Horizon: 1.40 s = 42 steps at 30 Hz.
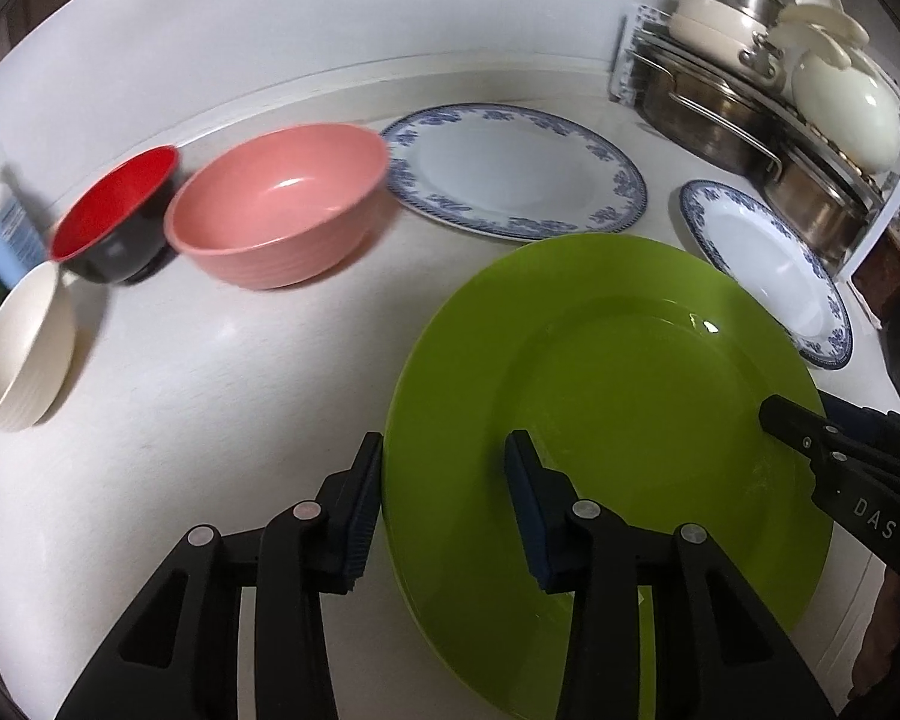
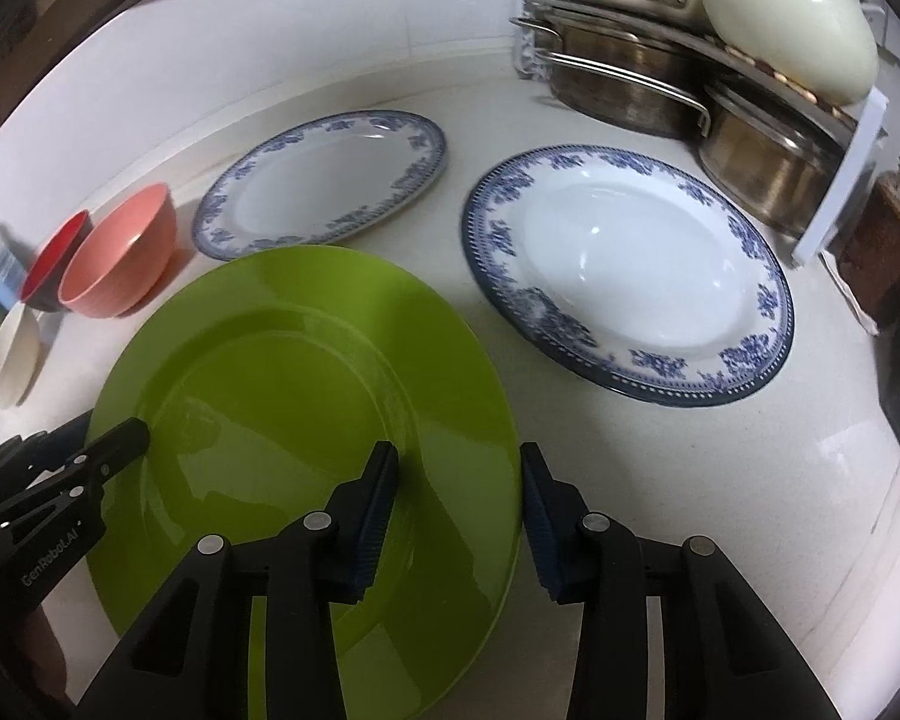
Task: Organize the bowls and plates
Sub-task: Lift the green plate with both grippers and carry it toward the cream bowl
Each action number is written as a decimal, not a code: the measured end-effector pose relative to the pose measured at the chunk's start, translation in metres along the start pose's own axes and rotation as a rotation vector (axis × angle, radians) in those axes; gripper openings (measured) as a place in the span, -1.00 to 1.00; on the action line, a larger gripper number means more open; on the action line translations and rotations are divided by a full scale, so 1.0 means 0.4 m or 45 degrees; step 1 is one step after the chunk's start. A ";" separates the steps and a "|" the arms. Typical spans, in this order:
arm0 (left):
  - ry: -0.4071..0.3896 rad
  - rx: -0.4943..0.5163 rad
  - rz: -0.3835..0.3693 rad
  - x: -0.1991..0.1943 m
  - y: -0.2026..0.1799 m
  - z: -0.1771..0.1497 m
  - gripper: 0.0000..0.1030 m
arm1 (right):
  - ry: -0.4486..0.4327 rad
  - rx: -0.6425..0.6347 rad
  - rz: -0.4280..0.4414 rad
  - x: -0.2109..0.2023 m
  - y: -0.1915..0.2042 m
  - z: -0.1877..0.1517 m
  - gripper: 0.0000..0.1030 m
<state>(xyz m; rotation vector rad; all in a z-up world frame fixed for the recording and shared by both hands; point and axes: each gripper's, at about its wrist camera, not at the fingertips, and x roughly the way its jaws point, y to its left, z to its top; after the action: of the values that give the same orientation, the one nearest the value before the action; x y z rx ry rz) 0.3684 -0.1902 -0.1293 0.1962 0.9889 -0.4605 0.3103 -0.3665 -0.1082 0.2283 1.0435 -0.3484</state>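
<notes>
1. White kitchen counter [image 2: 720, 468] against a white wall; rack of steel pots [image 2: 624, 84] w/ a cream lid [image 2: 792, 30] at the back right.
2. Large glossy green round plate [image 1: 618, 396] lies flat on the counter, nearest the cams, centre front.
3. Left gripper [image 1: 444, 498]: jaws wide apart, straddling the green plate's left rim, one finger outside the rim, other over the plate. Not clamped on anything.
4. Right gripper [image 2: 459, 510]: same on the right rim, jaws wide apart, one finger over the plate, other off the edge. Holds nothing.
5. Two white plates w/ blue floral rims: far blue-rimmed plate [image 2: 324, 177] behind the green one, near blue-rimmed plate [image 2: 627, 279] to its right, by the pots. Both flat, apart from each other.
6. Left side bowls: pink ribbed bowl [image 1: 279, 204], red-inside black bowl [image 1: 117, 213] just beside it, cream ribbed bowl [image 1: 21, 348] nearer front. All upright.
7. Blue-label white bottle [image 1: 3, 231] at far left edge.
</notes>
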 end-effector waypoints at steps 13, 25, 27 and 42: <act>-0.057 -0.156 0.125 -0.109 0.161 -0.085 -0.22 | -0.020 -0.142 0.112 -0.047 0.160 -0.012 -0.20; -0.063 -0.317 0.255 -0.195 0.332 -0.182 -0.22 | -0.014 -0.304 0.234 -0.079 0.354 -0.046 -0.20; -0.061 -0.343 0.280 -0.205 0.360 -0.201 -0.22 | -0.009 -0.337 0.258 -0.080 0.390 -0.055 -0.20; 0.011 -0.461 0.367 -0.209 0.479 -0.303 -0.21 | 0.066 -0.473 0.344 -0.042 0.554 -0.119 -0.20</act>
<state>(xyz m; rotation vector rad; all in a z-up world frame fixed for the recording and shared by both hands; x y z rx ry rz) 0.3258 0.0477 -0.1340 0.0125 1.0164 -0.0141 0.3503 -0.1429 -0.1123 0.0422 1.0925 0.0975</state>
